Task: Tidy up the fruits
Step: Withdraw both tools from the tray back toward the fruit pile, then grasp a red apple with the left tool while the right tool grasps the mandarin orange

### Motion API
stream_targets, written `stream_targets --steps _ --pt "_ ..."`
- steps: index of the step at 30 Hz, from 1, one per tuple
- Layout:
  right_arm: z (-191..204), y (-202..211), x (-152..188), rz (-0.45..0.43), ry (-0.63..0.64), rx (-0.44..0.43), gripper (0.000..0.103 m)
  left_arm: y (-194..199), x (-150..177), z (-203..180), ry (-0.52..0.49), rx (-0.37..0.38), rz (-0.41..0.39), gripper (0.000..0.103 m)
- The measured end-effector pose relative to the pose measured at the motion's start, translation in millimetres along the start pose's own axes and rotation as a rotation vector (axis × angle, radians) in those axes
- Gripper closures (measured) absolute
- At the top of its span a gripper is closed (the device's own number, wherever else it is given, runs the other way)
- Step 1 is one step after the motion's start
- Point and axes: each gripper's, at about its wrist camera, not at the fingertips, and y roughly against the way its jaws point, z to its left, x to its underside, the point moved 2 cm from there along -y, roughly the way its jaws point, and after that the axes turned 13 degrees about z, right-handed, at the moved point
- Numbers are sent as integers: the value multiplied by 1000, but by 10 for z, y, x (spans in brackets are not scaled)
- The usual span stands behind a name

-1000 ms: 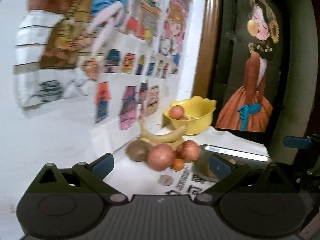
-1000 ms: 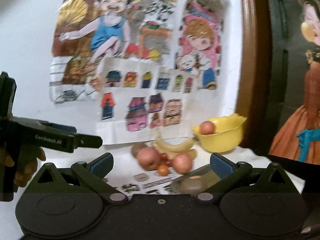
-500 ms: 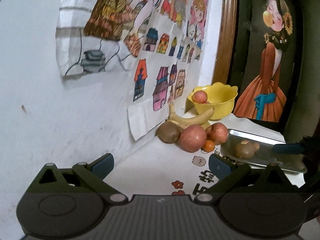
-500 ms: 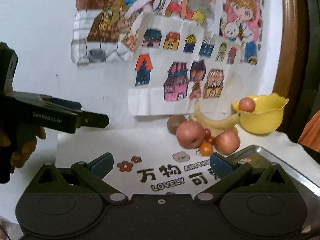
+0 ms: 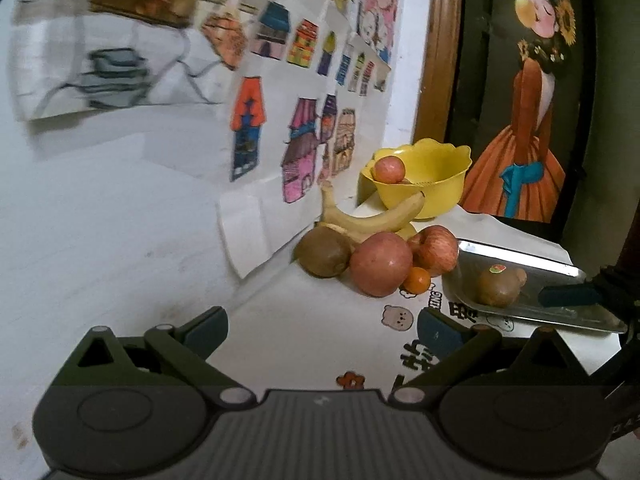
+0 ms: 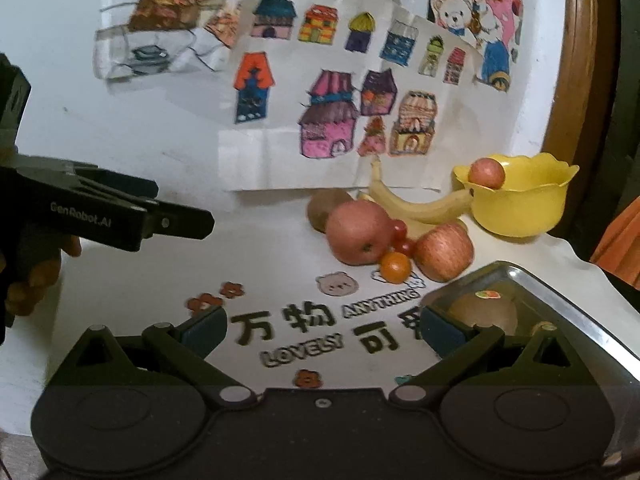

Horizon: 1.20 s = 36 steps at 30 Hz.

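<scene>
A heap of fruit lies against the wall: a brown kiwi (image 5: 322,251), two red apples (image 5: 382,264) (image 5: 436,250), a small orange (image 5: 417,280) and bananas (image 5: 372,216). Behind them a yellow bowl (image 5: 432,196) holds one apple (image 5: 389,169). To the right, a metal tray (image 5: 532,268) holds a stickered kiwi (image 5: 496,286). My left gripper (image 5: 322,328) is open and empty, short of the heap. My right gripper (image 6: 322,330) is also open and empty, its right finger beside the tray (image 6: 560,304) and the kiwi (image 6: 480,312) in it.
A white cloth with printed letters and flowers (image 6: 288,320) covers the table. Children's drawings (image 6: 328,112) hang on the wall behind the fruit. A framed painting (image 5: 520,120) stands at the right. A hand (image 6: 28,280) holds the left tool at the left edge.
Both grippers have dropped lower and drawn nearer the table, so the fruit heap and tray look larger. Both stayed open and empty. No fruit has moved.
</scene>
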Motion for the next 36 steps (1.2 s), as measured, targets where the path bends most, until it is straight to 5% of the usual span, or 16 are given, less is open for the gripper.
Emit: stream_targets --steps 10,19,24,36 --pt "-412 -328 -129 -39 42 43 3 -509 -249 -166 -73 36 -6 0" --pt "-657 -817 -374 3 60 1 29 -862 -451 -290 -166 71 -49 1" --pt "-670 -1003 -415 34 65 -29 43 -1011 -522 -320 -184 100 -41 8" --pt "-713 -1264 -458 60 65 -62 55 -1180 -557 -420 -265 162 3 25"
